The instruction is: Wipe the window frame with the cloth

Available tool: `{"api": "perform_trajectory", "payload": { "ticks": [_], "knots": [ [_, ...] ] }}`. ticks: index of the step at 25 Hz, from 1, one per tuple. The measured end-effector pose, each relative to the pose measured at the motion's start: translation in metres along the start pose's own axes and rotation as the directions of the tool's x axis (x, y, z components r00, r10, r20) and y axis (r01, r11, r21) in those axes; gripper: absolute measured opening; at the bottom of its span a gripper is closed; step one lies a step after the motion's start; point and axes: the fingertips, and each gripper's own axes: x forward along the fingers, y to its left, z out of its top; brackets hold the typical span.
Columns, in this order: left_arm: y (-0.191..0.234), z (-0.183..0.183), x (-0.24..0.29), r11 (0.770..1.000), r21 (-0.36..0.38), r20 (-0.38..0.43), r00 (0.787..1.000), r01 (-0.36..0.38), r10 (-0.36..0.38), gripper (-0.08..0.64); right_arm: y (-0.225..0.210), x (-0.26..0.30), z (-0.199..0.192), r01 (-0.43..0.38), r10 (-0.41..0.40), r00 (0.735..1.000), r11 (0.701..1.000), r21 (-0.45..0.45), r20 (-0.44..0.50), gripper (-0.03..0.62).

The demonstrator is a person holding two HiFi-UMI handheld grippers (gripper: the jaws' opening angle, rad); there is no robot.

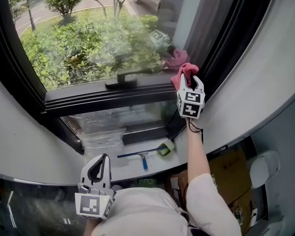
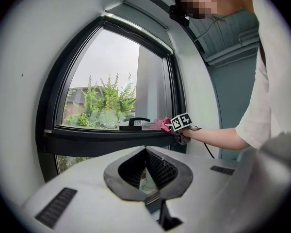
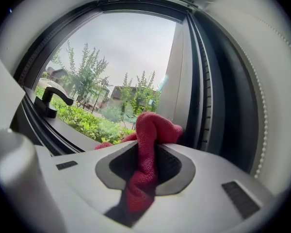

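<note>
A red cloth [image 1: 183,72] is pinched in my right gripper [image 1: 189,78], which is shut on it. The cloth presses against the right end of the black window frame's [image 1: 93,96] horizontal rail, near the upright post [image 3: 203,96]. In the right gripper view the cloth [image 3: 150,130] bulges out between the jaws of that gripper [image 3: 153,147]. My left gripper [image 1: 103,159] hangs low at the left, away from the window, jaws together with nothing between them. In its own view, the left gripper [image 2: 145,152] looks toward the cloth [image 2: 163,124] across the window.
A black window handle [image 1: 122,80] sits on the rail left of the cloth. Below, on the sill, lie a blue-handled squeegee [image 1: 142,157] and a green sponge [image 1: 165,148], beside clear plastic sheeting [image 1: 101,132]. A cardboard box [image 1: 231,168] stands at the lower right.
</note>
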Motion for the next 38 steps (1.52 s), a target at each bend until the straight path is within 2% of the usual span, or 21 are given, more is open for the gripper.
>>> {"api": "perform_trajectory", "payload": {
  "ticks": [3,7,17,38],
  "knots": [
    [-0.003,0.001,0.004,1.0,0.002,0.006,1.0,0.015,-0.015,0.008,0.003,-0.002,-0.002,-0.014,0.015,1.0,0.998,0.062,-0.004,0.094],
    [-0.007,0.0,0.008,0.999,0.003,0.003,0.999,0.032,-0.032,0.008,0.009,-0.003,-0.002,-0.047,0.049,0.998,0.995,0.085,-0.028,0.092],
    [-0.008,-0.001,0.005,0.999,0.0,0.002,0.999,0.036,-0.036,0.008,0.05,-0.011,0.012,-0.12,0.12,0.993,0.991,0.061,-0.006,0.092],
    [0.0,-0.005,-0.016,1.0,-0.011,0.006,1.0,0.019,-0.019,0.008,0.111,-0.021,0.03,-0.171,0.171,0.985,0.985,0.039,-0.015,0.092]
  ]
}}
